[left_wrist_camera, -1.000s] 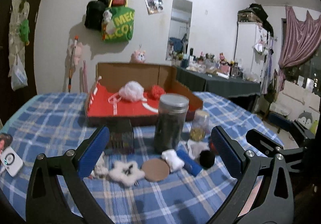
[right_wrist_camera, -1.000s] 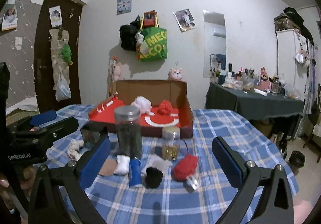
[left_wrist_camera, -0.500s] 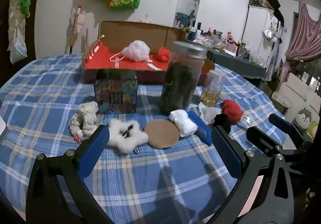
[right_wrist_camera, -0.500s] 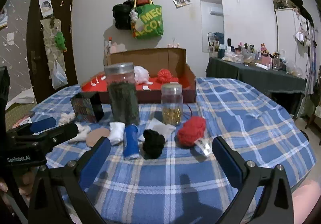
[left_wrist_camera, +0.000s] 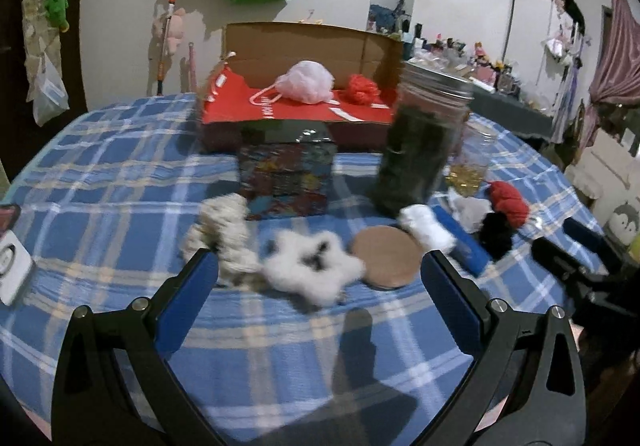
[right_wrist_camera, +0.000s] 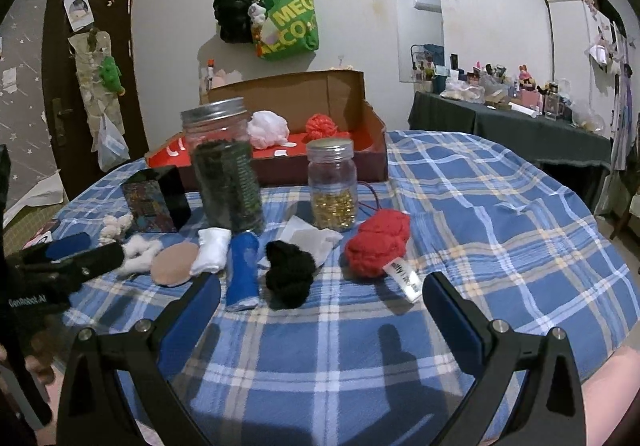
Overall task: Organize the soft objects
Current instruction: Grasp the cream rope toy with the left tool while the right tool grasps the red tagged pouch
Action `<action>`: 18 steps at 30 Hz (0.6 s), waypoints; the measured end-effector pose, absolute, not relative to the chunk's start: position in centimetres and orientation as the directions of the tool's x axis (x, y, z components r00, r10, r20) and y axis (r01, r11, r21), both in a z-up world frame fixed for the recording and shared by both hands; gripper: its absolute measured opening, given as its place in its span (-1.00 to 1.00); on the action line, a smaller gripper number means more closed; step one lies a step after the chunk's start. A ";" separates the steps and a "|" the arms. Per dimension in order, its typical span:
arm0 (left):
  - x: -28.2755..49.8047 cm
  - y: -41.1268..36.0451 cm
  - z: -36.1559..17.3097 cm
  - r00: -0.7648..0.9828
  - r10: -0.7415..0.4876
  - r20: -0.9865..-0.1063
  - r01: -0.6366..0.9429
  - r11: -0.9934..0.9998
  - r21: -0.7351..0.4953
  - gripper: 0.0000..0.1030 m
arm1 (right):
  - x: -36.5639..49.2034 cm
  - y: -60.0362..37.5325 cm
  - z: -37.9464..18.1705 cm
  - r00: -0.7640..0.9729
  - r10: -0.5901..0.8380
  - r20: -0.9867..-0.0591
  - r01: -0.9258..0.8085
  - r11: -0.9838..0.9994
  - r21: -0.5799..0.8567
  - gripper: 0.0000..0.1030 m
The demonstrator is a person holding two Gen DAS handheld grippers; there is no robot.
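Left wrist view: the left gripper [left_wrist_camera: 319, 266] fills the bottom of the frame with its 2 blue pads spread wide and nothing between them. Just past the tips, at mid-frame, lies a white furry star [left_wrist_camera: 311, 268], with a cream scrunchie [left_wrist_camera: 224, 232] touching its left side and a flat tan disc [left_wrist_camera: 386, 256] touching its right. To take the star well, I judge the pads should come down on either side of its middle, clear of both neighbours, and squeeze gently, since the fluff will give before it grips.

In the right wrist view the right gripper [right_wrist_camera: 322, 288] is equally wide and empty at the bottom of the frame. Ahead of it sit a blue roll [right_wrist_camera: 242, 270], a black woolly ball [right_wrist_camera: 290, 272] and, right of centre, a red knitted piece [right_wrist_camera: 378, 244] with a white label. The black ball sits closest to the line between the pads; a straight descent avoids dragging the blue roll beside it.

Behind the soft things stand a dark box [right_wrist_camera: 156, 202] and 2 jars, tall [right_wrist_camera: 224, 170] and short [right_wrist_camera: 332, 184]; any lift should rise above them. Farthest, in the upper middle, the open cardboard box [right_wrist_camera: 374, 126] with a red floor already holds a pink puff [right_wrist_camera: 268, 128] and a red ball [right_wrist_camera: 321, 127], so it looks like the target.
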State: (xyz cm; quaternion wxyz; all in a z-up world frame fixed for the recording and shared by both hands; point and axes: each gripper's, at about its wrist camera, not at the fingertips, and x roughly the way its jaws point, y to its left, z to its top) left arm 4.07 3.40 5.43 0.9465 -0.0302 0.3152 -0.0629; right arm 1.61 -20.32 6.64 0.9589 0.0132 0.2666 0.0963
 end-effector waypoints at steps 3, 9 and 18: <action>4.6 5.0 5.9 0.792 -0.121 -0.599 0.082 0.992 -0.092 1.00 | 2.4 -20.7 6.7 0.836 0.177 -0.520 -0.163 0.984 0.073 1.00; 6.2 7.9 6.6 0.782 -0.083 -0.617 0.040 0.996 -0.083 1.00 | 4.3 -22.2 7.1 0.821 0.157 -0.549 -0.128 0.988 0.092 1.00; 9.0 9.5 5.0 0.725 -0.115 -0.678 0.051 0.992 -0.114 0.73 | 7.5 -24.2 7.1 0.794 0.109 -0.598 -0.062 0.993 0.099 0.99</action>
